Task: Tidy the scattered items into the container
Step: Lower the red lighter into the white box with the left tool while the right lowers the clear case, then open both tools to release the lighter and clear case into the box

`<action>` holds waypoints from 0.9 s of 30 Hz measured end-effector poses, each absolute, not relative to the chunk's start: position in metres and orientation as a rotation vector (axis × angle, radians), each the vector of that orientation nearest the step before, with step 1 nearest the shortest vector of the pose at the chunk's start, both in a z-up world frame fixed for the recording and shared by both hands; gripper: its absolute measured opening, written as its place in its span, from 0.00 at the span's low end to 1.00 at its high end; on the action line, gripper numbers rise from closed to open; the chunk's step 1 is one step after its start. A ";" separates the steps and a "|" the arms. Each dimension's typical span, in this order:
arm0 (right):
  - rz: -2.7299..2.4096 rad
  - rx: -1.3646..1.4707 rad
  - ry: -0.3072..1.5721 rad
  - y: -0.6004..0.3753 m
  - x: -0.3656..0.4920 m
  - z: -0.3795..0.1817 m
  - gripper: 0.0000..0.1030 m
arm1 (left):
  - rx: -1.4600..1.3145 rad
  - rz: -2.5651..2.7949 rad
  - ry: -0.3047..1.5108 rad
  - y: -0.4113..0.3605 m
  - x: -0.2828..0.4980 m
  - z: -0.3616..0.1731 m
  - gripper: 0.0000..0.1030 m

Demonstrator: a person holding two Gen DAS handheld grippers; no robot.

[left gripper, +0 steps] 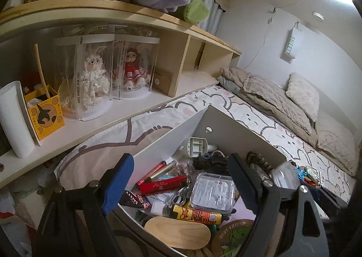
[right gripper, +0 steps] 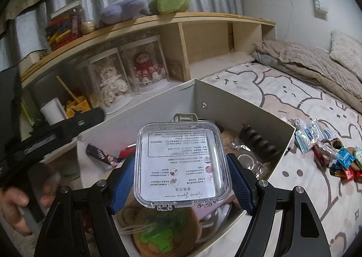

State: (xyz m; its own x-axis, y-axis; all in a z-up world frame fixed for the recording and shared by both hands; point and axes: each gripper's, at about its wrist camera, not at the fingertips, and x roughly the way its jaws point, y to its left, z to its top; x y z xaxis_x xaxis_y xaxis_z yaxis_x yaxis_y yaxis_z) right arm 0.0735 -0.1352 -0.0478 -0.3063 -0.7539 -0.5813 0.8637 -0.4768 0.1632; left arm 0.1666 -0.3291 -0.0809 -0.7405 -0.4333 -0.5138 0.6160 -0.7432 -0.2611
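Clear case [right gripper: 183,166]: flat plastic, hinged, printed sheet inside. Held level between the blue pads [right gripper: 123,183] of the right gripper [right gripper: 182,185], jaws closed narrow on its two long sides, over the middle of the box [right gripper: 237,107]. In the left wrist view the same case [left gripper: 211,191] shows between the left gripper's fingers, above the heap in the box.

Box: white, open-topped, one screw in the far wall; it sits on the bed [right gripper: 294,98], ahead of and below both sets of jaws. Contents under and around the case: red tube [left gripper: 164,185], gold tube [left gripper: 164,170], orange lighter [left gripper: 196,212], wooden paddle [left gripper: 177,233], round "BEST FRIEND" coaster [left gripper: 235,237], dark spiral clip [right gripper: 258,143], a dark wrapper [right gripper: 101,155] at the left wall.

Left gripper [left gripper: 181,181]: jaws wide apart, holding nothing, over the box's near left corner.

Still outside: a cluster of wrapped sweets [right gripper: 334,157] on the printed sheet, right of the right jaws, just beyond the box's right wall. Bare sheet lies between that wall and the sweets and farther up the bed.

Surroundings: grey blankets [right gripper: 316,62] and pillow at the bed's head; wooden shelf [right gripper: 181,21] beyond the box with two cased dolls [right gripper: 129,73], plush toys [right gripper: 144,7] on top, paper roll [left gripper: 14,119] and yellow carton [left gripper: 46,114] at left.
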 end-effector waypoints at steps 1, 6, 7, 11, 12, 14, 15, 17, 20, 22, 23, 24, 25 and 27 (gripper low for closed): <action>-1.934 0.749 0.221 -0.138 0.070 -0.049 0.75 | 0.575 -2.424 0.572 -0.330 0.167 -0.081 0.83; -1.887 0.824 0.280 -0.150 0.053 -0.056 0.75 | 0.579 -2.419 0.581 -0.331 0.167 -0.084 0.83; -1.880 0.842 0.291 -0.151 0.050 -0.058 0.75 | 0.581 -2.420 0.580 -0.331 0.166 -0.084 0.83; -1.824 0.948 0.290 -0.152 0.035 -0.065 0.75 | 0.590 -2.422 0.571 -0.330 0.166 -0.086 0.83; -1.815 0.963 0.283 -0.152 0.033 -0.066 0.75 | 0.592 -2.421 0.571 -0.330 0.166 -0.086 0.83; -1.815 0.975 0.276 -0.151 0.031 -0.067 0.84 | 0.596 -2.418 0.573 -0.330 0.165 -0.087 0.83; -1.819 0.973 0.274 -0.150 0.032 -0.067 0.92 | 0.597 -2.418 0.574 -0.330 0.165 -0.087 0.83; -1.823 0.958 0.280 -0.148 0.034 -0.065 1.00 | 0.594 -2.423 0.570 -0.329 0.166 -0.086 0.83; -1.843 0.926 0.276 -0.145 0.035 -0.061 1.00 | 0.589 -2.424 0.564 -0.327 0.168 -0.084 0.83; -1.855 0.919 0.266 -0.141 0.035 -0.058 1.00 | 0.589 -2.421 0.564 -0.326 0.169 -0.083 0.83; -1.859 0.914 0.262 -0.139 0.035 -0.057 1.00 | 0.589 -2.421 0.562 -0.326 0.170 -0.083 0.83; -1.862 0.911 0.259 -0.138 0.035 -0.056 1.00 | 0.589 -2.421 0.560 -0.325 0.171 -0.082 0.83; -1.866 0.908 0.257 -0.137 0.035 -0.055 1.00 | 0.588 -2.421 0.556 -0.324 0.172 -0.081 0.83; -1.873 0.905 0.253 -0.134 0.036 -0.053 1.00 | 0.588 -2.420 0.551 -0.323 0.174 -0.079 0.83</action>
